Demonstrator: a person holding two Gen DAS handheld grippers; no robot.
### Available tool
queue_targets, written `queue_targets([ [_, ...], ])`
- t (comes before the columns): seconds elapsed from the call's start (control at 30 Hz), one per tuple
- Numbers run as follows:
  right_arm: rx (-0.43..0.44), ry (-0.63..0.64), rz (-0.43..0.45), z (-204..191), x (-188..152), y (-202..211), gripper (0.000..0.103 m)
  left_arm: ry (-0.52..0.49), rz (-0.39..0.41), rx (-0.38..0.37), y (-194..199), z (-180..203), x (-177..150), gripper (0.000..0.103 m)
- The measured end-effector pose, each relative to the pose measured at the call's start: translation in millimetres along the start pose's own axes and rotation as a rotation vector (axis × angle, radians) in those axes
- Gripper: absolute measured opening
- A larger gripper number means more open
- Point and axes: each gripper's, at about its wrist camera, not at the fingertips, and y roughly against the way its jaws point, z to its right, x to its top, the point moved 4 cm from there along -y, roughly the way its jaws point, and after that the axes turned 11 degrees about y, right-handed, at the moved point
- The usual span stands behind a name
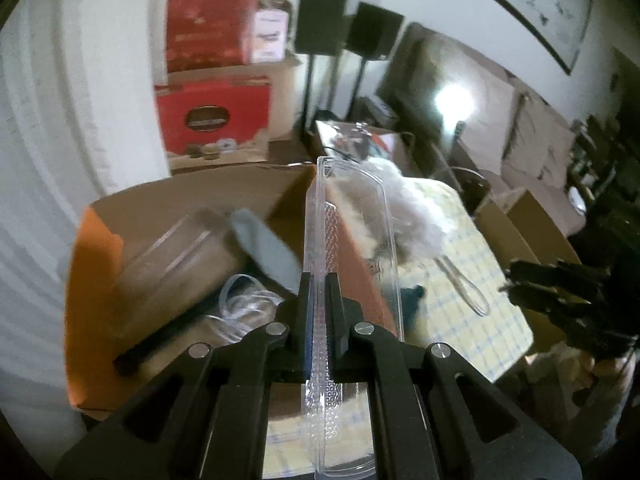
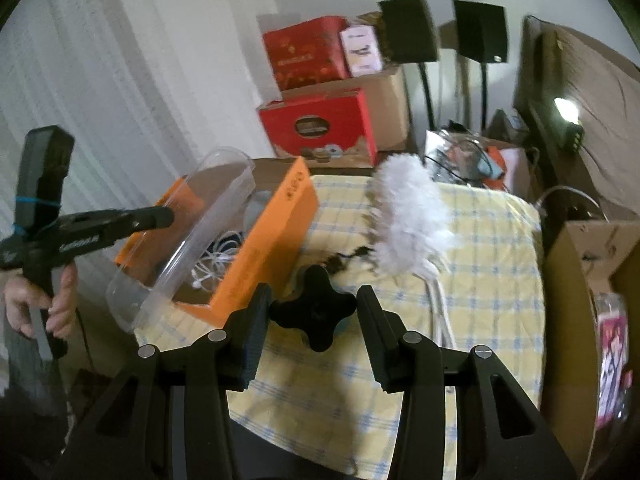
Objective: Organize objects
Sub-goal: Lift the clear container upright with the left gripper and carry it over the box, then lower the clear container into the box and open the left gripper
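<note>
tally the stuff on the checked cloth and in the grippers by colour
clear: 1, the clear plastic tray shut in the left gripper
orange: 1, the orange cardboard box
white: 1, the white fluffy duster
black: 1, the black four-lobed knob between the parted fingers of the right gripper
total: 4

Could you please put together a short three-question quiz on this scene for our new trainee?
1. True or false: the left gripper is shut on the clear plastic lid.
2. What lies between the open fingers of the right gripper? A) a white cable B) a black four-lobed knob C) a red box
3. Fill in: the white feather duster lies on the checked ____.

Key
1. True: its jaws pinch the lid's edge, over the orange box.
2. B: the black four-lobed knob lies on the cloth between the fingers, not gripped.
3. Tablecloth.
</note>
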Motion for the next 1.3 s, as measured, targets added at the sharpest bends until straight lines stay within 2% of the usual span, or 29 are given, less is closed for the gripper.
queue_targets([
  [0.2,0.034,0.040,0.002,-19.1,15.5,-10.7,0.045,0.064,0.023,0.054,0.1,-37.6,12.3,0.005],
  [0.4,0.067,0.062,-0.001,-36.0,25.6,-22.8,0.045,0.213,0.046,0.103,-9.4,-89.7,11.0,0.005],
  [0.5,0.086,0.072,-0.004,-43.2,30.4,-29.2,0.045,0.288,0.040,0.108,-19.7,-112.9,6.5,0.005],
  [0.73,0.133,0.099,-0.018,-64.4,44.6,-49.4,0.045,0.390,0.010,0.121,-45.8,-147.3,-1.9,0.005],
  [0.93,0.162,0.115,-0.042,-81.6,51.7,-70.9,0.045,0.396,-0.021,0.134,-59.5,-158.4,-14.5,0.005],
  [1.07,0.172,0.124,-0.064,-90.1,53.6,-85.9,0.045,0.358,-0.049,0.099,-66.7,-154.9,-17.0,0.005],
  [1.3,0.188,0.103,-0.092,-92.4,50.4,-104.6,0.045,0.297,-0.108,0.165,-78.7,-148.5,-23.0,0.006],
])
